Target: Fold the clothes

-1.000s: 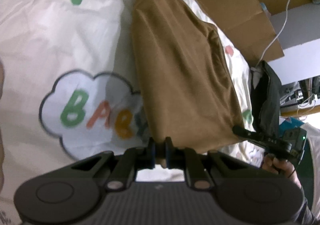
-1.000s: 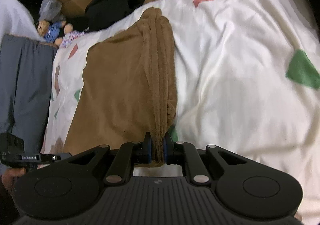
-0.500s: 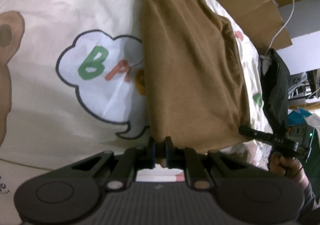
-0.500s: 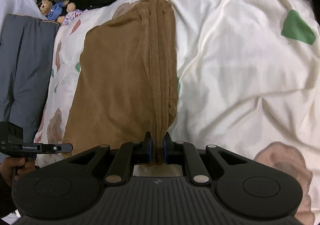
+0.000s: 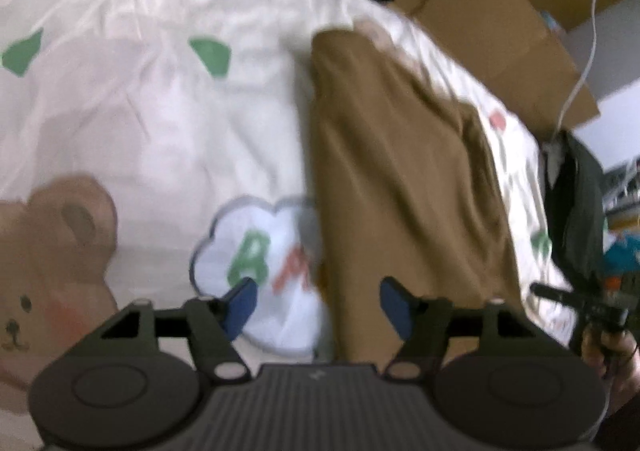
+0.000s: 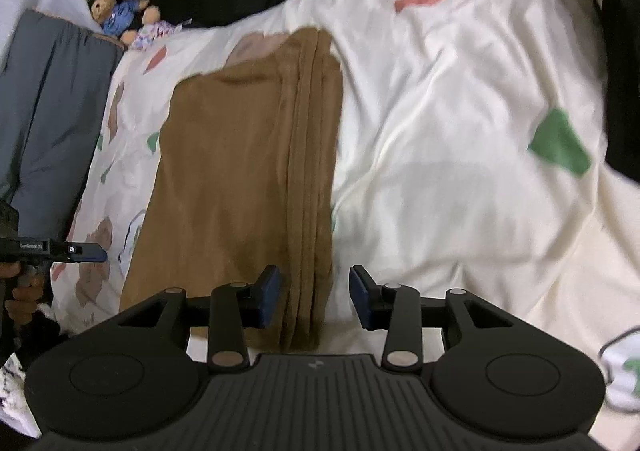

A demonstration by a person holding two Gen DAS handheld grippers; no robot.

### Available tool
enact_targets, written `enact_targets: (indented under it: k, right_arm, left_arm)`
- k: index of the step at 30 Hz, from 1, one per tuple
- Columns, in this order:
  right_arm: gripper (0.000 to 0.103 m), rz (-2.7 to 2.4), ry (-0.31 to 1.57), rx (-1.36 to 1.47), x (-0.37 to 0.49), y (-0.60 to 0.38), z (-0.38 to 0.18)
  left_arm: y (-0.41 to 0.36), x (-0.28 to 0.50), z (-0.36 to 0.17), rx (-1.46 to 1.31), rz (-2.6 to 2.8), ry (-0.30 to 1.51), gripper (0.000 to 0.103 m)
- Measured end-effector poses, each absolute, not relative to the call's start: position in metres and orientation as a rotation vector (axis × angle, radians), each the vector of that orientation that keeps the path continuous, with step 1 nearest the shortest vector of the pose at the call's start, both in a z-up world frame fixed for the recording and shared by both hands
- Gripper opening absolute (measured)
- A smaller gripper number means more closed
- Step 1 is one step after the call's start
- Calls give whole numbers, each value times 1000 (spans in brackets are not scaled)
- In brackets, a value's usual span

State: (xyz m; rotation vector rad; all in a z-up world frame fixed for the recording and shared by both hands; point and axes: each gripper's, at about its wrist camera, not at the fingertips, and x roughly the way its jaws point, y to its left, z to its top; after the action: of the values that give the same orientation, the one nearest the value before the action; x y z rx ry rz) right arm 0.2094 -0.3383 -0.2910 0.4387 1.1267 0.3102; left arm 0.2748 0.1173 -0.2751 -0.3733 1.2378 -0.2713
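Lying flat, folded: brown garment (image 6: 244, 171) | left claw (image 5: 320, 305) wide | right claw (image 6: 314, 297) wide

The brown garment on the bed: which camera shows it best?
The right wrist view: the brown garment lies sharp and nearly whole, its stacked folded edges plain to see. The left wrist view shows it too, but blurred, from the other side.

Left wrist view was soft w/ motion blur throughout; the bedsheet (image 5: 168, 123) print smeared. Right wrist view was sharper, evenly lit, a faint shadow on the sheet nr the brown garment (image 6: 248, 171). Fisheye bent both frames' edges, corners dark.
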Motion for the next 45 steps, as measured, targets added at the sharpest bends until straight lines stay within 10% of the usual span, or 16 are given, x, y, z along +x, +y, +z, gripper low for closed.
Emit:
enact_targets:
  k: [19,40,45]
  right_arm:
    - [69,245,1047,337,334,-304,-288]
    - [68,218,1100,312,402,-280,-326]
    - [47,228,1097,324,405,-283,-329]
  left_arm:
    - [96,388,-290,-353,-261,1157,75]
    - [85,454,-327,-318,-299,1172,70]
    - [78,471,-328,-300,-339,1167,50]
